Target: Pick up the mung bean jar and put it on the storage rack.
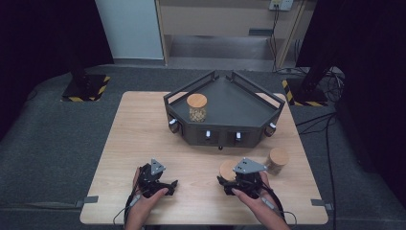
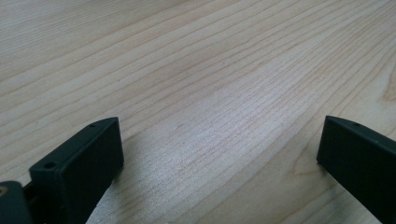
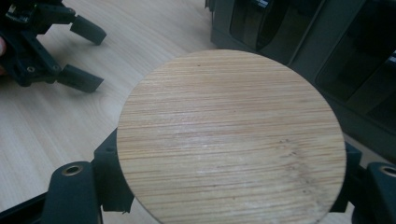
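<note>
The right claw [image 1: 233, 178] is closed on a jar with a round bamboo lid [image 3: 231, 137], its jaws pressing the sides just below the lid. The jar sits at the near right of the tabletop [image 1: 143, 139], in front of the dark angular tray [image 1: 230, 108]. The left claw [image 2: 219, 154] rests over bare wood with its jaws wide apart, holding nothing. A second lidded jar [image 1: 277, 160] stands just right of the held one; a third [image 1: 197, 107] stands inside the tray.

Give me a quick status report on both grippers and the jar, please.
Right gripper shut on wooden-lidded jar. Left gripper open over bare table. Second jar close right; grey tray ahead already holds one jar.
</note>
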{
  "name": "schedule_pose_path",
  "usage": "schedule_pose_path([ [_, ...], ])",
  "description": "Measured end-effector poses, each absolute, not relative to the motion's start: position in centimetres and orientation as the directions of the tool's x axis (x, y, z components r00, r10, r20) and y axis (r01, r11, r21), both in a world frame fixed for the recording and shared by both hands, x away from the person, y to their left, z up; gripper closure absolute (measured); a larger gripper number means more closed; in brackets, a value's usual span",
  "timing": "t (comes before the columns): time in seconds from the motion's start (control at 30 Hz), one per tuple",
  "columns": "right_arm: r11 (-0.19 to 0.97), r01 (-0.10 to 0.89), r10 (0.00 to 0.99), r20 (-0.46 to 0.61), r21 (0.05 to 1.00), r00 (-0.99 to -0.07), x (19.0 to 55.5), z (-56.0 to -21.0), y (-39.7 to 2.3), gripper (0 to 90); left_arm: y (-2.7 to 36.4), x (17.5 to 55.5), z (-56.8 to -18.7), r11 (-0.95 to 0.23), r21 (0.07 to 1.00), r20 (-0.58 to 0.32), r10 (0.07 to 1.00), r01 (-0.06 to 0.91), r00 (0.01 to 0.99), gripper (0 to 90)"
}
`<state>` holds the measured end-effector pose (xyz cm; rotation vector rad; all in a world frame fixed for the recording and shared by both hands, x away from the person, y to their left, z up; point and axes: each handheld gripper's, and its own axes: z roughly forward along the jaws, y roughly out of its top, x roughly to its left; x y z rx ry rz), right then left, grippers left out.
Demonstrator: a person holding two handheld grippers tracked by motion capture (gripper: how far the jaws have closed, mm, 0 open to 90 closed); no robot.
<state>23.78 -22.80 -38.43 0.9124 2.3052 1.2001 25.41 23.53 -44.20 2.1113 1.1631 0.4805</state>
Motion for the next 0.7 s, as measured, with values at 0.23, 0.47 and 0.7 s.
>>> schedule_pose_path([
  [0.23,0.423,0.371,0.708,-0.046,0.827,-0.705,24.7,-37.6,-22.6,25.6,23.5,25.4,-44.2,-0.378,0.707,-0.001,0.845,0.598,0.535,0.0],
  [0.47,0.422,0.371,0.716,-0.053,0.827,-0.696,25.5,-36.8,-22.4,25.6,23.5,25.4,-44.2,-0.378,0.707,-0.001,0.845,0.598,0.535,0.0],
  [0.7,0.424,0.37,0.719,-0.059,0.826,-0.692,25.9,-36.2,-22.1,25.6,23.5,25.4,-44.2,-0.378,0.707,-0.001,0.845,0.598,0.535,0.0],
])
